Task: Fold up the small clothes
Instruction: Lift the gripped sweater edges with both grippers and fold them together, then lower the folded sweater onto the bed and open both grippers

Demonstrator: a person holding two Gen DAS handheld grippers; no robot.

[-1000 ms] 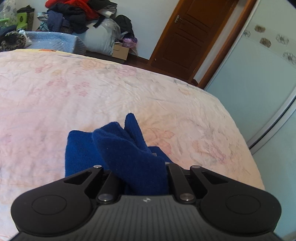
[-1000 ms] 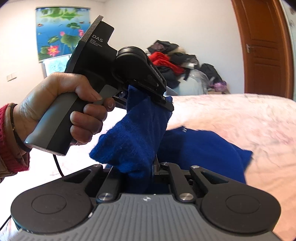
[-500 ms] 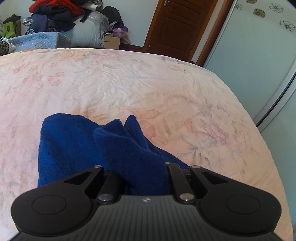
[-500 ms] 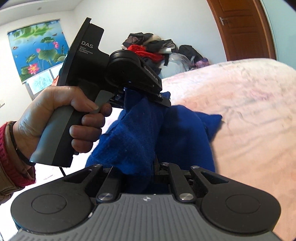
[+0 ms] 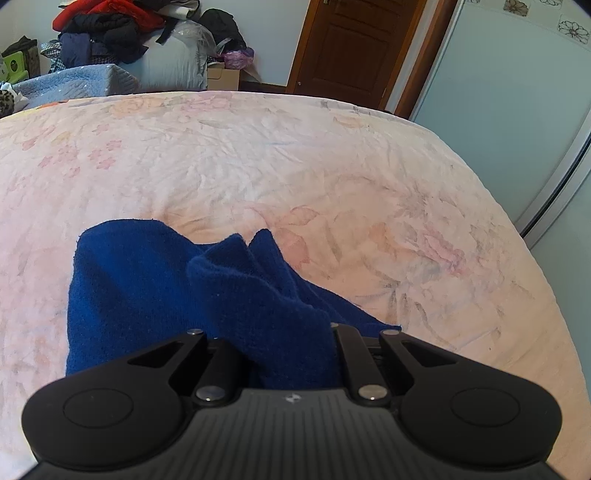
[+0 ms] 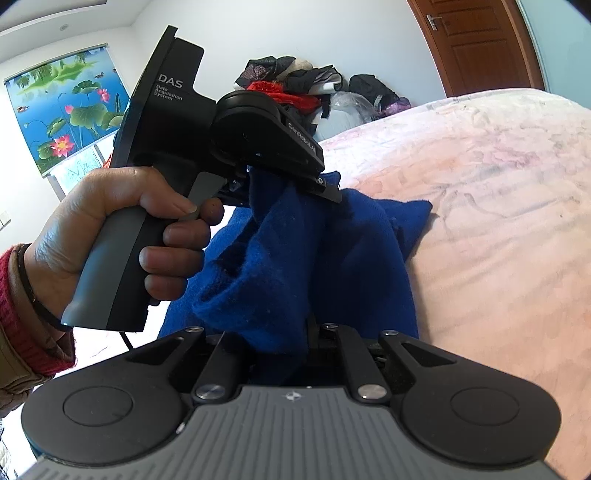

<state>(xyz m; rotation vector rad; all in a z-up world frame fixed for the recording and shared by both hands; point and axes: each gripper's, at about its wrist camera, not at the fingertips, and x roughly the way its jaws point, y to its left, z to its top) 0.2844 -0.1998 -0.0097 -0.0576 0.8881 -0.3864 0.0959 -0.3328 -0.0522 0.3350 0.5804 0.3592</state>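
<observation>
Both grippers hold the blue garment (image 5: 155, 288) by one edge each. The left gripper (image 5: 291, 332) has its jaws closed on a bunched corner, and the right gripper (image 6: 280, 332) pinches the cloth too. The far part of the garment lies on the bed (image 5: 332, 166). To fold well, I think both edges should travel together, level and taut, then be laid down flat. No containers are in use here.

One blue garment (image 5: 147, 288), two grippers, one bed (image 5: 295, 166), one door (image 5: 347, 44), one clothes pile (image 5: 110, 26).
</observation>
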